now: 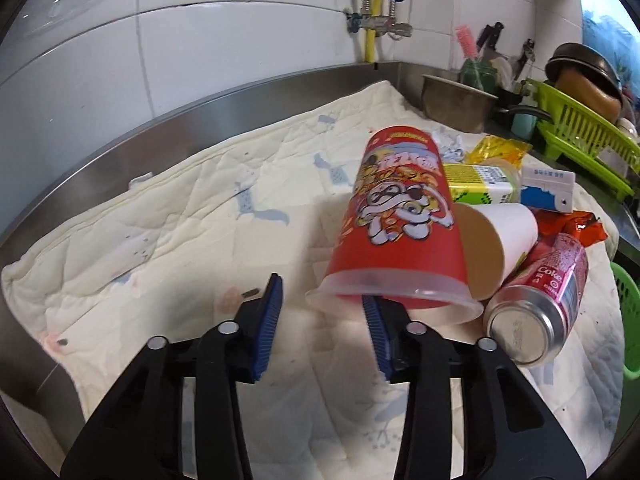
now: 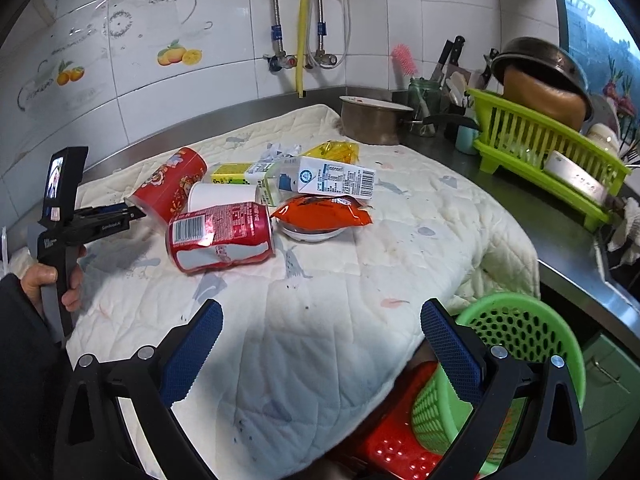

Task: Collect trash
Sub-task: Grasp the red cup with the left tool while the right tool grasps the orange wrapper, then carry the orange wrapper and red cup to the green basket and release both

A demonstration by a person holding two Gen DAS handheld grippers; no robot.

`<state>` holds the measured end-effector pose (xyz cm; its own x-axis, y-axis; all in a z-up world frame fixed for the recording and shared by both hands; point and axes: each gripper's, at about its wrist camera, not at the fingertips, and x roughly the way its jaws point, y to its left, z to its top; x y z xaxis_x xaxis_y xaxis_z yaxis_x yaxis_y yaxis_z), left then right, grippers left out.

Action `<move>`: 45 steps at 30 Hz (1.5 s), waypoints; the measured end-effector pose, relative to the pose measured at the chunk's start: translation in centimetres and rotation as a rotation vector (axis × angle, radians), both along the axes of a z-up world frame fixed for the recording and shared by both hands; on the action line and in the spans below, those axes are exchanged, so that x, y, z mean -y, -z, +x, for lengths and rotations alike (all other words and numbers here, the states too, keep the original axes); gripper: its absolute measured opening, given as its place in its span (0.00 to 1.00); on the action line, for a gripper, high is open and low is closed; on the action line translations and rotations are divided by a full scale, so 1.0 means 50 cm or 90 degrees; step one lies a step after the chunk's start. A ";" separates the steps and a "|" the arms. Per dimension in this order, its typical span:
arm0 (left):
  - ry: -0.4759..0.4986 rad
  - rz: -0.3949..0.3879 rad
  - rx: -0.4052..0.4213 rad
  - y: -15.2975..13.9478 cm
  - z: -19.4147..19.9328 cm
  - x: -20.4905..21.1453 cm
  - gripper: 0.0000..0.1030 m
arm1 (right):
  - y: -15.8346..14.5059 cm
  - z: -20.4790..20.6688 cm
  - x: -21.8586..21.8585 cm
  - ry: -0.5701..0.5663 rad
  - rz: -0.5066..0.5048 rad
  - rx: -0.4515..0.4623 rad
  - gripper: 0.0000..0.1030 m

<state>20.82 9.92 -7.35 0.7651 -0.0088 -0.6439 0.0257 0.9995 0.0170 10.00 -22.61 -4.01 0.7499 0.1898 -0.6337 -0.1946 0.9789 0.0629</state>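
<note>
A pile of trash lies on a white quilted cloth [image 2: 340, 280]: a red snack cup [image 1: 400, 224] on its side, a white paper cup [image 1: 500, 240], a red Coke can [image 1: 536, 300], a yellow-green carton [image 1: 480, 184], a white and blue milk carton [image 2: 336, 178] and an orange wrapper [image 2: 324, 212]. My left gripper [image 1: 320, 296] is open, its right finger under the red cup's rim. It also shows in the right wrist view [image 2: 132, 213]. My right gripper [image 2: 320, 320] is open and empty above the cloth's front edge. A green basket [image 2: 516, 344] stands below right.
A metal pot [image 2: 374, 122] and a green dish rack [image 2: 548, 156] with pans stand on the steel counter at the back right. A red perforated object [image 2: 400, 432] lies beside the basket. A tiled wall with pipes runs behind.
</note>
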 end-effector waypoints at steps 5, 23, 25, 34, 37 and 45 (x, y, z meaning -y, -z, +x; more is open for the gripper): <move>0.006 -0.007 0.005 0.006 0.011 0.005 0.21 | 0.003 0.059 0.015 0.007 0.024 0.001 0.93; 0.021 -0.026 -0.005 0.014 0.026 0.007 0.17 | 0.082 0.247 0.104 0.084 0.348 -0.116 0.59; 0.029 -0.024 -0.008 0.015 0.028 0.012 0.28 | 0.095 0.263 0.112 0.090 0.393 -0.131 0.55; 0.041 -0.006 0.004 0.013 0.040 0.026 0.29 | 0.116 0.293 0.118 0.090 0.474 -0.158 0.18; 0.039 -0.019 -0.003 0.013 0.044 0.021 0.10 | 0.098 0.282 0.116 0.078 0.466 -0.142 0.08; 0.007 -0.034 0.016 -0.016 -0.011 0.016 0.04 | 0.034 0.213 0.126 0.056 0.409 -0.077 0.05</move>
<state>20.30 9.14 -6.57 0.7809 -0.0511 -0.6225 0.0372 0.9987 -0.0353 20.65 -28.92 -5.72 0.7105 0.4996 -0.4956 -0.0698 0.7508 0.6568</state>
